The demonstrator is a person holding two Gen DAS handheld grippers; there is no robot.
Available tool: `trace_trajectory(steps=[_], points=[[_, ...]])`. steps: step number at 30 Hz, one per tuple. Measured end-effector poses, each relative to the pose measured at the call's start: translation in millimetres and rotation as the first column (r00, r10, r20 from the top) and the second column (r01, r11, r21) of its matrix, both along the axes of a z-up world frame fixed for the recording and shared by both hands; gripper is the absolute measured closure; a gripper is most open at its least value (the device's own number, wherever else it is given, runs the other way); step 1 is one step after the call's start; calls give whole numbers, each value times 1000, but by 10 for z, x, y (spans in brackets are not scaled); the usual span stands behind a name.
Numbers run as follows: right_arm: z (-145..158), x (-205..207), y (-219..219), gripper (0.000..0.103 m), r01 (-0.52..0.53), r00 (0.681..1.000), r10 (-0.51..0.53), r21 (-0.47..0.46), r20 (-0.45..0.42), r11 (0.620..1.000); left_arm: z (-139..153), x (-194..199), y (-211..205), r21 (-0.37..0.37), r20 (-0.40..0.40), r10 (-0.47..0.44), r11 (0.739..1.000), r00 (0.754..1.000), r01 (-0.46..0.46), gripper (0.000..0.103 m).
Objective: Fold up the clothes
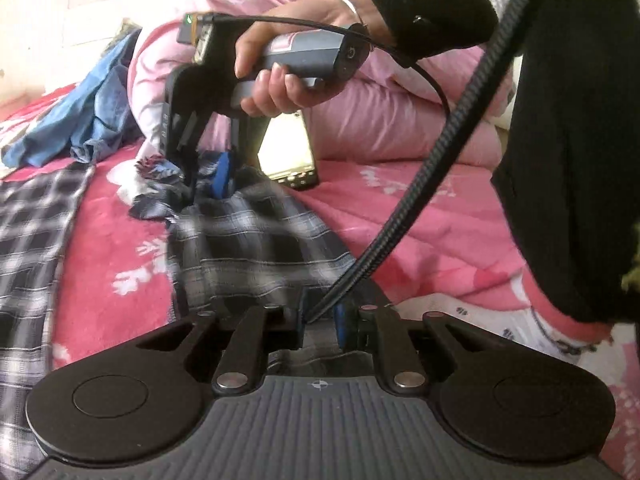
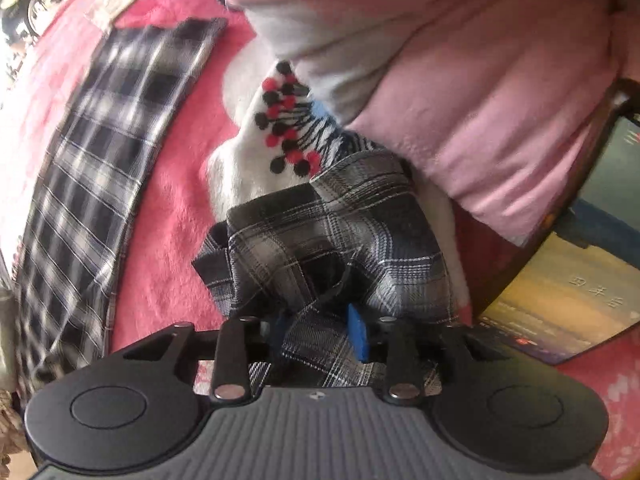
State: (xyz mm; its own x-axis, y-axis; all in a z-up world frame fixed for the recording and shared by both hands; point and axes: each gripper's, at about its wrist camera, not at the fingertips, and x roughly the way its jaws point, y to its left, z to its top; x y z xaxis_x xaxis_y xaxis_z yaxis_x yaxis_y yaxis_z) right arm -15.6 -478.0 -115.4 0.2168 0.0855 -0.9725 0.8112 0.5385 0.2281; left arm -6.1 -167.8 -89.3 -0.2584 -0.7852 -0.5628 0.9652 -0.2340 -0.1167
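A black-and-white plaid garment (image 1: 256,248) is stretched above the red bedspread (image 1: 420,220) between both grippers. My left gripper (image 1: 320,320) is shut on its near end, and a braided cable crosses right above the jaws. Further off, a hand (image 1: 280,80) holds my right gripper (image 1: 208,180), which points down and pinches the bunched far end. In the right wrist view the plaid garment (image 2: 320,232) sits gathered between the blue pads (image 2: 358,332) of the right gripper (image 2: 320,332). Another plaid stretch (image 2: 100,140) lies flat on the bed.
A pink quilt (image 1: 360,120) is heaped at the back, with a blue garment (image 1: 80,120) to its left. A lit tablet (image 2: 560,300) leans by the quilt. A white cloth with red and black dots (image 2: 280,128) lies beside the plaid. The person's dark clothing (image 1: 580,120) fills the right side.
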Motion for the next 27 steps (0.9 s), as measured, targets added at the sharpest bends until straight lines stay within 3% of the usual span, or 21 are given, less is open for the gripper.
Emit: trace_trajectory(steps=[2, 6, 10, 13, 17, 18, 20, 22, 24, 27], points=[[76, -130, 10, 96, -5, 999, 5, -15, 38, 1000, 13, 50, 29, -1, 21, 36, 999, 999, -36, 86], [299, -495, 102, 97, -2, 988, 12, -65, 155, 998, 81, 219, 96, -24, 66, 144, 989, 987, -143, 66], [360, -804, 213, 97, 2, 969, 23, -102, 246, 995, 84, 386, 83, -10, 78, 235, 972, 969, -235, 36], [329, -934, 249, 97, 16, 952, 20, -117, 306, 993, -14, 426, -13, 58, 85, 219, 973, 972, -224, 33], [245, -1143, 184, 97, 75, 950, -43, -90, 309, 993, -147, 336, -34, 101, 114, 168, 979, 979, -180, 40], [214, -1179, 179, 97, 81, 955, -52, -89, 293, 993, -156, 301, -32, 103, 116, 154, 981, 981, -166, 52], [157, -1214, 176, 97, 81, 962, -54, -91, 266, 993, -149, 217, -7, 96, 123, 129, 985, 984, -141, 65], [154, -1190, 197, 96, 50, 971, -19, -123, 237, 991, -101, 114, 56, 62, 129, 108, 991, 986, -117, 83], [195, -1112, 252, 89, -14, 981, 49, -182, 188, 983, -43, 12, 114, 27, 137, 79, 996, 987, -83, 87], [315, -970, 411, 76, -138, 978, 180, -332, 101, 933, -57, -168, 140, 7, 191, 18, 1000, 981, -20, 90]])
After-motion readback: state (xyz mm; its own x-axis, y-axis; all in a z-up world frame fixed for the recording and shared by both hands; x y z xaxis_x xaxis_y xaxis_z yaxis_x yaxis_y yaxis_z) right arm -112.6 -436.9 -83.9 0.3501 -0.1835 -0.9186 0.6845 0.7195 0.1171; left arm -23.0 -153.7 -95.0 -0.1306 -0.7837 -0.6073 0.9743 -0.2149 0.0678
